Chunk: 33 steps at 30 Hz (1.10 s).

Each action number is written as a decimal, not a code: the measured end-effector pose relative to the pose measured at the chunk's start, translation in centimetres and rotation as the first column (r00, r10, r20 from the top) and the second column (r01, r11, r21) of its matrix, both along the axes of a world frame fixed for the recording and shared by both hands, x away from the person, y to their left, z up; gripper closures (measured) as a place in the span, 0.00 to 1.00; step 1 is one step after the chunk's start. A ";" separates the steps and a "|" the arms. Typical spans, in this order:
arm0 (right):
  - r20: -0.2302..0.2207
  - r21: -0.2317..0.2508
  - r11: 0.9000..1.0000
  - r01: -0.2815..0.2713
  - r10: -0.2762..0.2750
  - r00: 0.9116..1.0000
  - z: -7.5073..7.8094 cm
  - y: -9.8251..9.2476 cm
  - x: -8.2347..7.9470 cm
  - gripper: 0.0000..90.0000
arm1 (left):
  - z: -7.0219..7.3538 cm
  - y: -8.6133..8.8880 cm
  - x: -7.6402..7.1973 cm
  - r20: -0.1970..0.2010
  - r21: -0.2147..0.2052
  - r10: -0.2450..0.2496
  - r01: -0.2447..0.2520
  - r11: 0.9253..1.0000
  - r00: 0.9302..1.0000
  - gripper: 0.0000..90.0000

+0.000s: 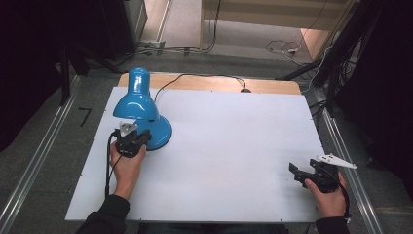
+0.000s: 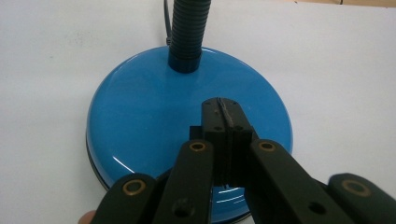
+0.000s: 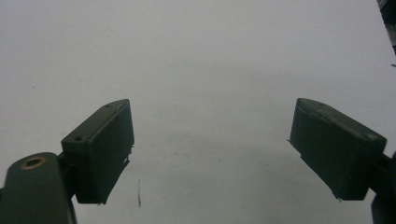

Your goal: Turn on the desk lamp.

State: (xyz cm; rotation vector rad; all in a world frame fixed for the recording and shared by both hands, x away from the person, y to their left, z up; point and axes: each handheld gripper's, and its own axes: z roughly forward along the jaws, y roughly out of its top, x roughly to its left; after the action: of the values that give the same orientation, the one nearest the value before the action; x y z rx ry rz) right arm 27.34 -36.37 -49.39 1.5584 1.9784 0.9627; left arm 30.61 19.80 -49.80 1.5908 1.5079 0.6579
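A blue desk lamp (image 1: 139, 105) stands at the table's near left, its shade bent over a round blue base (image 2: 154, 116) with a black ribbed neck (image 2: 189, 32) rising from it. My left gripper (image 2: 223, 108) is shut, both pads pressed flat together with nothing between them, and its tip hovers over or rests on the top of the base; in the high view the left gripper (image 1: 132, 138) sits at the base's near edge. My right gripper (image 3: 212, 149) stands wide open over bare white tabletop, and in the high view the right gripper (image 1: 304, 174) is at the near right.
The white tabletop (image 1: 229, 146) stretches between the two hands. The lamp's black cord (image 1: 204, 78) runs along the far edge to a hole in the wooden strip. Metal rails and cables flank the table on the floor.
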 end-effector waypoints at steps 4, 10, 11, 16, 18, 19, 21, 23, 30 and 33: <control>0.000 0.000 1.000 -0.001 0.001 1.000 0.0 0.0 0.0 0.14 | 0.0 0.0 0.0 -0.001 -0.001 0.000 0.000 1.000 1.000 1.00; 0.000 0.000 1.000 -0.001 0.001 1.000 0.0 0.0 0.0 0.14 | -0.1 0.0 0.0 -0.004 0.001 -0.003 0.003 1.000 1.000 1.00; 0.000 0.000 1.000 -0.001 0.001 1.000 0.0 0.0 0.0 0.14 | -0.1 0.0 0.0 -0.006 0.004 -0.004 0.004 1.000 1.000 1.00; 0.000 0.002 1.000 -0.001 0.001 1.000 0.0 0.0 0.0 0.14 | -0.2 -0.1 0.0 -0.009 0.007 -0.006 0.006 1.000 1.000 1.00; 0.000 0.001 1.000 -0.001 0.001 1.000 0.0 0.0 0.0 0.14 | -0.2 -0.1 0.0 -0.009 0.008 -0.006 0.006 1.000 1.000 1.00; 0.001 0.002 1.000 -0.002 0.002 1.000 0.0 0.0 0.0 0.14 | -0.3 -0.1 0.0 -0.011 0.008 -0.006 0.006 1.000 1.000 1.00; 0.001 0.003 1.000 0.000 0.000 1.000 0.0 0.0 0.0 0.14 | -0.3 -0.1 0.0 -0.015 0.011 -0.005 0.005 1.000 1.000 1.00; 0.001 0.003 1.000 -0.001 0.001 1.000 0.0 0.0 0.0 0.14 | -0.3 0.0 0.0 -0.016 0.010 -0.002 0.002 1.000 1.000 1.00; 0.000 0.005 1.000 -0.002 0.002 1.000 0.0 0.0 0.0 0.14 | -0.4 0.0 0.0 -0.020 0.009 -0.002 0.002 1.000 1.000 1.00; 0.000 0.006 1.000 0.002 -0.002 1.000 0.0 0.0 0.0 0.14 | -0.4 -0.1 0.0 -0.015 0.014 0.001 0.000 1.000 1.000 1.00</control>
State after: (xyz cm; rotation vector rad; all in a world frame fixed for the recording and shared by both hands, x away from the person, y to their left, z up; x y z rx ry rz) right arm 27.32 -36.42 -49.34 1.5630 1.9752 0.9686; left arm 30.57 19.74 -50.23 1.6093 1.5173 0.6601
